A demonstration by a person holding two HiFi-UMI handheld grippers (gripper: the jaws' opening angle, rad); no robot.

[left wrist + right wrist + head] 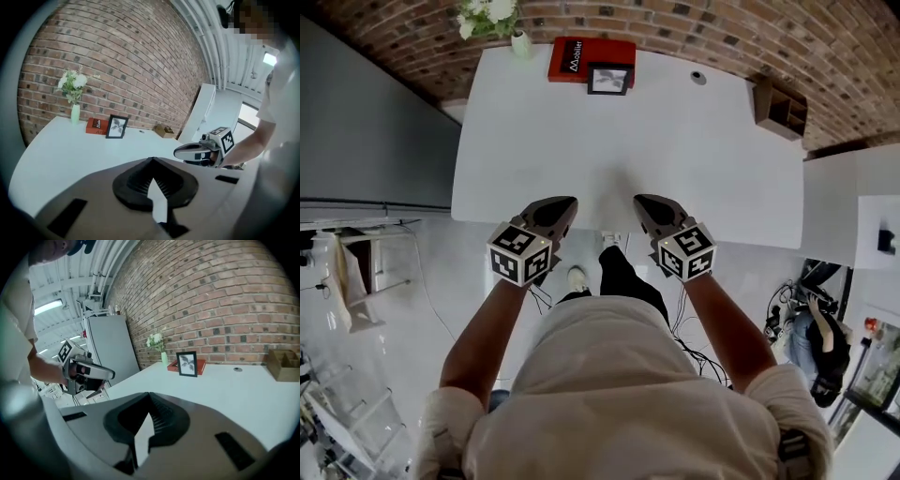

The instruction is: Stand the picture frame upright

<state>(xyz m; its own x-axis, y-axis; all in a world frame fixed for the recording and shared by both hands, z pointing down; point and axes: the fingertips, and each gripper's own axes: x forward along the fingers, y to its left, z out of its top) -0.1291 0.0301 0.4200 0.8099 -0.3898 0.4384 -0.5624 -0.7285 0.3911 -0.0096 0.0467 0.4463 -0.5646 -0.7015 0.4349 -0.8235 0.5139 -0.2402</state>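
Head view: black rectangular picture frame (608,80) stands upright at the far edge of the white bench (675,159), before a red box (581,58). Both the left gripper (565,204) and right gripper (645,202) hover over the near edge, jaws closed, empty.

Right claw (150,401) closed above the white surface (225,390)
Its jaws meet with nothing between them. Far across, a picture frame (187,363) stands upright in front of a flat red box (201,365), near a vase of white flowers (159,348) by the brick wall (225,296). The left claw (86,373) hovers at the left, beyond the surface's edge.
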